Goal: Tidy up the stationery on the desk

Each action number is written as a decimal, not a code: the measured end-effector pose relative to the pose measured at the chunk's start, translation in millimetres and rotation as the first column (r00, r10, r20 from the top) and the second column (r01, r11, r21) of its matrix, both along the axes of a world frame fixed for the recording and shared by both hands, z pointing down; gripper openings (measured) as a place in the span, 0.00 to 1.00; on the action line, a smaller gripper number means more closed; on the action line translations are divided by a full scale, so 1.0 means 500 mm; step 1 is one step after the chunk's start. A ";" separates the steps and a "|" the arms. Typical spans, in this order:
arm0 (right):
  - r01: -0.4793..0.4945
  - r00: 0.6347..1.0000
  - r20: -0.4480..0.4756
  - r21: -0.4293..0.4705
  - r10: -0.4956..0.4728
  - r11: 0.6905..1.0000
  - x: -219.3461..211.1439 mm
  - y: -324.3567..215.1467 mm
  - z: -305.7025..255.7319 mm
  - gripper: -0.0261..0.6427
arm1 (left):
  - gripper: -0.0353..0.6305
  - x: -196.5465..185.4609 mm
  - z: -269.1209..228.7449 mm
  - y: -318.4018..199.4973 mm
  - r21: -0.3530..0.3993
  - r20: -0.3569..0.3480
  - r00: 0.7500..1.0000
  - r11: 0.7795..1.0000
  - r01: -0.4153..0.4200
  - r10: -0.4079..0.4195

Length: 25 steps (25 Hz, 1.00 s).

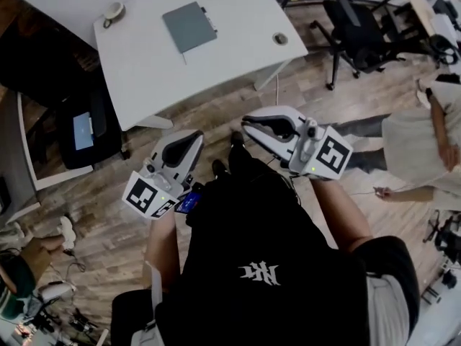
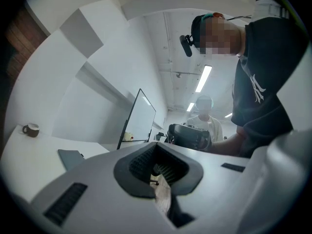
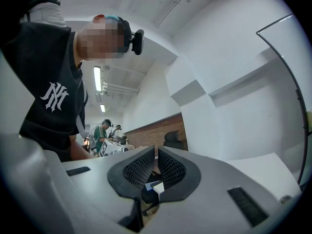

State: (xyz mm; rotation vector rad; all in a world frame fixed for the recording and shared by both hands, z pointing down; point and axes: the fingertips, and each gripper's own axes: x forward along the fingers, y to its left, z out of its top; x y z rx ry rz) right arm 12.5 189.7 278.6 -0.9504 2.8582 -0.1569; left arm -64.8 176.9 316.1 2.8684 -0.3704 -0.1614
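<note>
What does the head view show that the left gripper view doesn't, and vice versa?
Only the head view: the black office chair and a small round object near the desk's corner. Only the left gripper view: a whiteboard and ceiling lights. Both: the white desk, the grey folder on it, and the right gripper.

The bench (image 1: 144,63) is smooth, matt white. The floor (image 1: 216,114) is wood planks. The left gripper (image 2: 158,167) and right gripper (image 3: 156,167) have smooth plastic shells and bumpy black pads (image 3: 139,168). The shirt (image 1: 274,229) is black cloth.
</note>
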 end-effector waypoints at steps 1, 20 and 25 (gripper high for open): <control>0.001 1.000 0.000 -0.007 -0.001 1.000 -0.008 0.008 0.005 0.11 | 0.06 -0.004 0.001 0.009 0.001 0.002 1.000 1.000 0.000 0.000; 0.021 1.000 0.008 0.034 -0.022 0.999 0.052 0.127 -0.007 0.10 | 0.06 0.053 -0.033 0.121 0.047 0.049 0.998 0.998 0.044 -0.046; 0.027 1.000 0.008 0.042 -0.027 0.999 0.078 0.135 -0.008 0.10 | 0.06 0.069 -0.039 0.116 0.053 0.063 0.996 0.997 0.052 -0.056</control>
